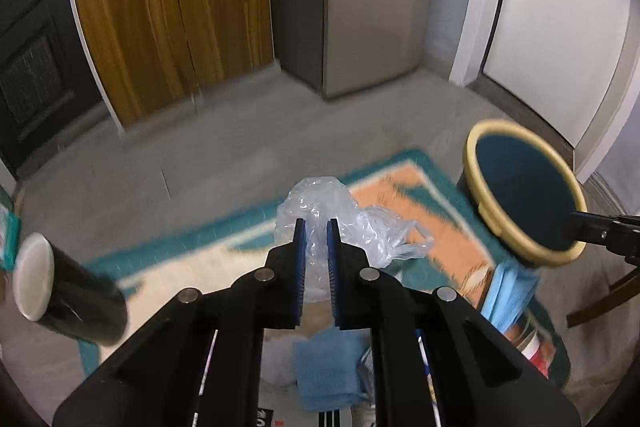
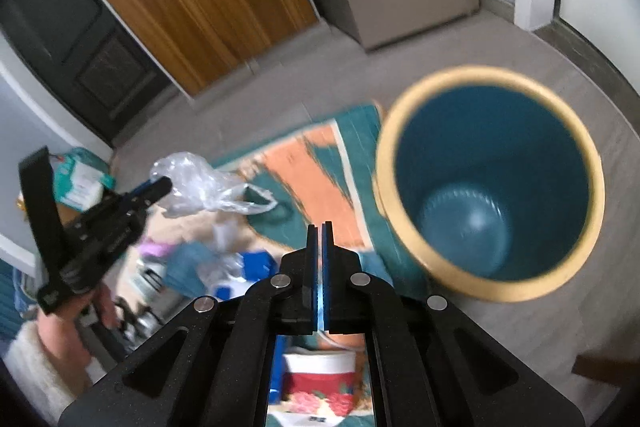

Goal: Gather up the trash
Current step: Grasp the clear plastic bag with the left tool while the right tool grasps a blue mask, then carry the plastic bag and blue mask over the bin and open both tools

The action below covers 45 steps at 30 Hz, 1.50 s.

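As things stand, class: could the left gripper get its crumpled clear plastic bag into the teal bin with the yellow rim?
Probably yes: the left gripper holds the plastic bag lifted, and the bin's mouth is open and unobstructed.

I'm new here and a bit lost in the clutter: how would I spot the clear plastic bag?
Find the teal bin with the yellow rim standing at the edge of the orange and teal rug. Look left across the rug to the left gripper, held up over the litter; the plastic bag hangs pinched in its tips. It is the only see-through, crinkled thing lifted clear of the floor.
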### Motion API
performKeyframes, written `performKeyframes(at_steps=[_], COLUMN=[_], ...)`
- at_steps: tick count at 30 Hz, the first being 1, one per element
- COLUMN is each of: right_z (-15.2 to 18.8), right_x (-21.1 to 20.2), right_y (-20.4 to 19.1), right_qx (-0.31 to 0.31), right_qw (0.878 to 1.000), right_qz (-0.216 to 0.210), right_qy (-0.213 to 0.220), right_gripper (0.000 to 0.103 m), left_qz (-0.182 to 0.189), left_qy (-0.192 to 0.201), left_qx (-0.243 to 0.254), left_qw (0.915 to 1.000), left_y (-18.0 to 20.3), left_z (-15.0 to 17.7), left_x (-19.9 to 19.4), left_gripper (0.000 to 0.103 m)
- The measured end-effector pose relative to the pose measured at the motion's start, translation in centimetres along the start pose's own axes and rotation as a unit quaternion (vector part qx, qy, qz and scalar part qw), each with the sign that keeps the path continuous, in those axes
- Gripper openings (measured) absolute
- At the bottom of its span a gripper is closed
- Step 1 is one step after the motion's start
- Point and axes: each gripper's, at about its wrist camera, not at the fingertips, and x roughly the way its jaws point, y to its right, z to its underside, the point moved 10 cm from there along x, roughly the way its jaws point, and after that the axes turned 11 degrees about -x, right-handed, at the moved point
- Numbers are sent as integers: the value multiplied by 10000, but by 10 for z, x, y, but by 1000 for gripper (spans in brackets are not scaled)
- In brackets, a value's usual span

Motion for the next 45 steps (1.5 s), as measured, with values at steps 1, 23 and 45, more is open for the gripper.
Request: performKeyframes(at_steps=[1,23,45], right_z=[0,30,-60], right_x=[0,50,-86], right_y=[2,18,153], right_qx=[-59,109,544], right_qw=[10000,9973,9817], right_qz=[75,159,1562], right_qy=[-25,-703,940], right_gripper=[3,4,4], left_qz=[-4,506,918], left_qy=[134,592,515], left_qx=[45,283,638], left_qw=[9999,9966,9924], left_y=[4,66,149], left_z=[-7,-40,-31], left_x=[-7,-28,-10], left_gripper=[9,9,9])
